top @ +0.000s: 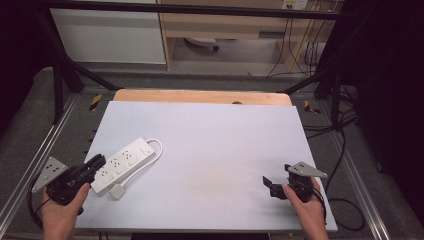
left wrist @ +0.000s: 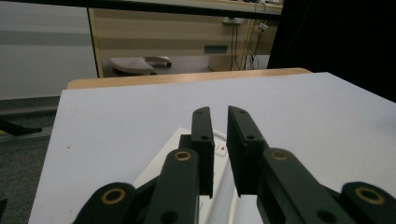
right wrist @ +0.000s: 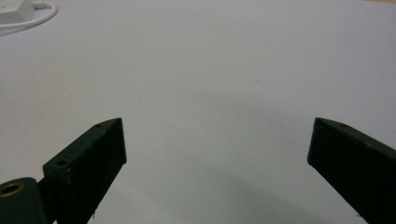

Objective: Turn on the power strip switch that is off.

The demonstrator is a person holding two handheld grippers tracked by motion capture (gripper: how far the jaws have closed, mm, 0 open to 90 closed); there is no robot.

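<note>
A white power strip (top: 122,165) with several sockets lies slantwise at the near left of the pale sheet (top: 215,145), its white cable (top: 156,152) looping round to a plug (top: 117,192) beside it. My left gripper (top: 97,161) hovers over the strip's near end, its jaws almost together with a thin gap and nothing between them. In the left gripper view the strip (left wrist: 161,165) lies under the left gripper (left wrist: 218,112). My right gripper (top: 276,176) rests at the near right, jaws wide apart and empty. The right gripper (right wrist: 217,128) faces bare sheet, with the strip (right wrist: 14,11) far off.
The sheet covers a wooden table whose far edge (top: 200,96) shows beyond it. Dark metal frame posts (top: 59,90) stand at both sides, and loose black cables (top: 345,200) lie on the floor to the right. A cabinet (top: 220,25) stands behind the table.
</note>
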